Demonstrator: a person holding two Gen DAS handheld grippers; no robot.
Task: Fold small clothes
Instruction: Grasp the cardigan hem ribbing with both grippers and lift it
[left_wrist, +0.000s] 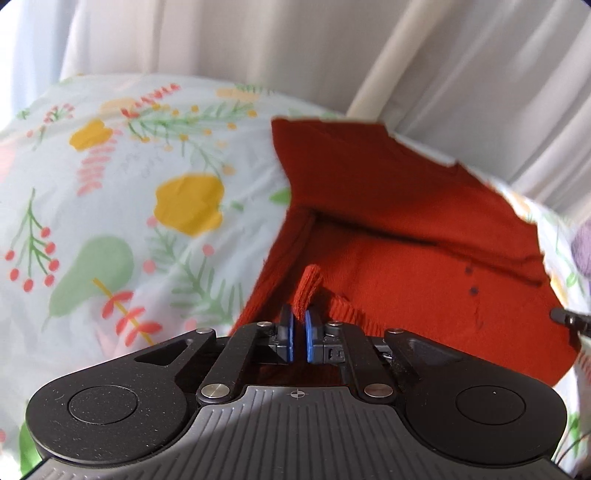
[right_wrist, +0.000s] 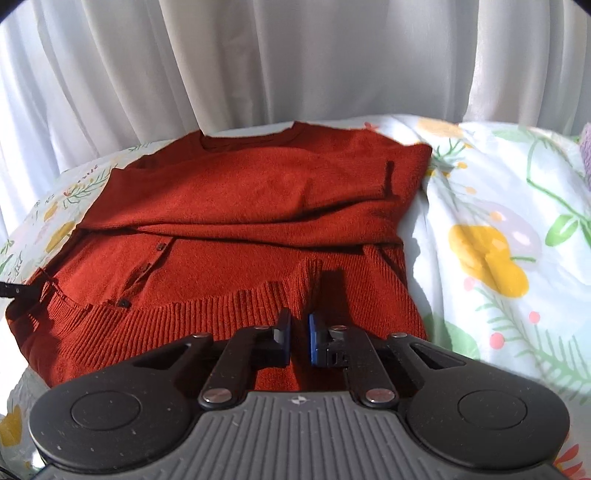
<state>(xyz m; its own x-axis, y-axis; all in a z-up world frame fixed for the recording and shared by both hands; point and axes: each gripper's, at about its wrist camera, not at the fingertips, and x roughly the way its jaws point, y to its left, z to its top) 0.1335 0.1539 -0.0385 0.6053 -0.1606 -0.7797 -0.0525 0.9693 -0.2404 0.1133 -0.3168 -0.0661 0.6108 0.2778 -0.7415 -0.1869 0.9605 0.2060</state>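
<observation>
Sweaters: one, a rust-red knit sweater (right_wrist: 236, 206) with small dark buttons (right_wrist: 122, 303), three of them countable in the right wrist view.
Where it lies: spread on a flowered sheet (left_wrist: 122, 206), neckline toward the white curtains (right_wrist: 258, 59), ribbed hem nearest both cameras; a fold runs across its middle.
Left gripper (left_wrist: 297, 325): blue-padded fingers (left_wrist: 287, 334) drawn close and pinching a small upright tuck of the red hem.
Right gripper (right_wrist: 298, 328): fingers close together with a pleat of the ribbed hem standing up between them; the knit looks pinched, though the contact itself is partly hidden.
Grippers in all: two, each at the hem edge, apart from each other; the tip of the right one (left_wrist: 569, 319) shows at the left view's right edge.
Other cloth: a purple piece (left_wrist: 581, 247) on the sheet beyond the sweater's right side, only partly in view.
Containers: none seen.
</observation>
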